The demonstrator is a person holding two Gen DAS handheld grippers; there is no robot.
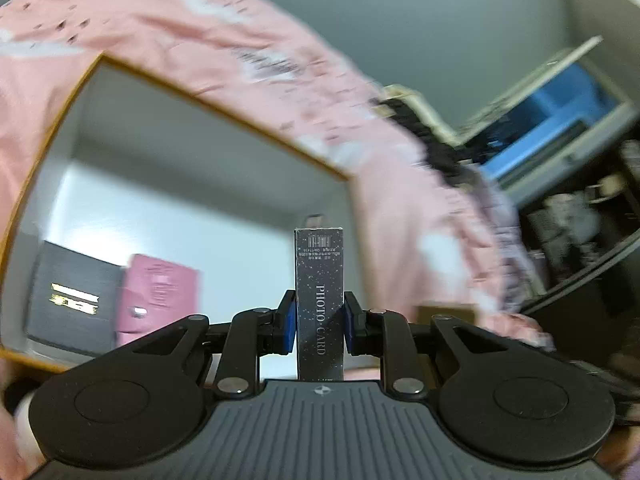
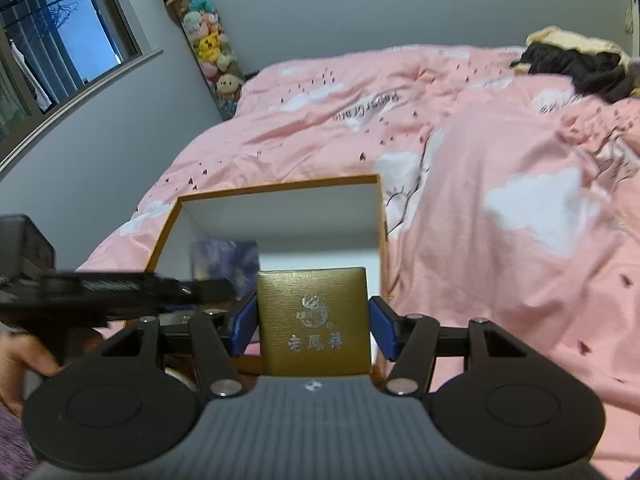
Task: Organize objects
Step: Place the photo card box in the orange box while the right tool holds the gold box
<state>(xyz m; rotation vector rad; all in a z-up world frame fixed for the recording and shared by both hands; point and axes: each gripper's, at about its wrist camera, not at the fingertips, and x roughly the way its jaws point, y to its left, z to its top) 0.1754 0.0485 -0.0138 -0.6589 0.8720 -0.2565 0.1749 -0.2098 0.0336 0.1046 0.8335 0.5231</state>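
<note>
A: What is the left gripper (image 1: 319,322) carrying?

B: A slim dark box marked PHOTO CARD (image 1: 319,304), pinched upright between the blue pads (image 1: 289,324), which press on both of its long sides. It hangs over the open storage box (image 1: 60,128), the one with the orange rim and white inner walls.

A: And what lies inside that box?

B: In the left wrist view, two things on the white floor near the lower left corner: a dark grey case with gold lettering (image 1: 74,304) and a pink wallet-like case (image 1: 158,296) just beside it, touching or nearly so (the blur makes the edge hard to judge). The rest of the floor shows plain white.

A: The right gripper (image 2: 312,322)?

B: Its pads clamp a gold brushed box with a silver emblem and characters (image 2: 314,320), held at the near edge of the same storage box (image 2: 280,188). From this side the left gripper (image 2: 120,292) reaches in from the left as a dark blurred shape, with the person's hand (image 2: 24,360) behind it.

A: Anything else in the box from there?

B: A bluish-purple patch (image 2: 224,260) against the left inner wall; I cannot tell what it is.

A: Where does the box sit?

B: On a bed with a pink cloud-print quilt (image 2: 500,208). A tube of plush toys (image 2: 208,44) stands in the far corner, and dark clothes (image 2: 572,64) lie at the bed's far right.
</note>
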